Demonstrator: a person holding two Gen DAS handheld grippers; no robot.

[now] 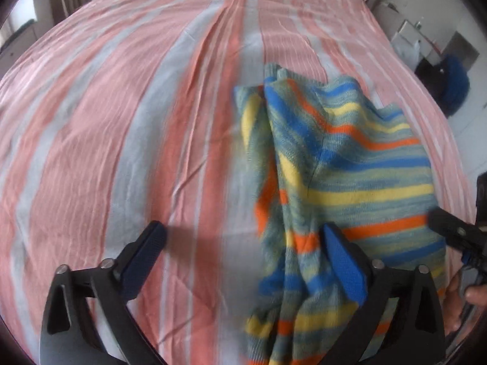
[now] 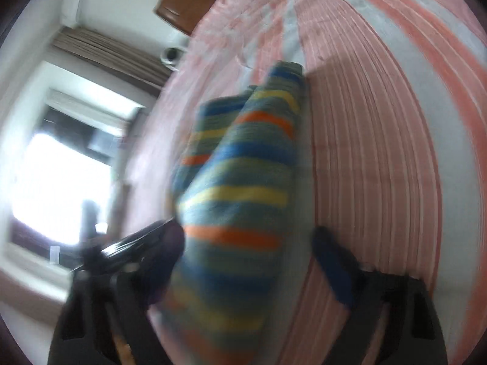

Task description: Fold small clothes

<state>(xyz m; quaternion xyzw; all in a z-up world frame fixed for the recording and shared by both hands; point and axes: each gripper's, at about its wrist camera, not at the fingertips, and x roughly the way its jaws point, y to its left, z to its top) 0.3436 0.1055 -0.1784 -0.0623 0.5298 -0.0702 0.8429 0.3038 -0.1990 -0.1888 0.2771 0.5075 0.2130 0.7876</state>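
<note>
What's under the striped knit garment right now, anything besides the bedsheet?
Only the pink and white striped bedsheet shows around the striped knit garment, which lies bunched on it. Whatever sits directly beneath its folds is covered, so I cannot rule out something small.

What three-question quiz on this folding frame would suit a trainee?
1. True or false: the left hand-held gripper is clamped on the striped garment.
2. Which surface does the garment lie on? A) wooden floor B) pink-and-white striped bedsheet C) metal tray
3. Fill in: the garment shows between the fingers of the right hand-held gripper, but blur hides whether they ____ it.

Key: 1 false, its jaws stand wide with bare sheet between them; 2 B; 3 grip.
</note>
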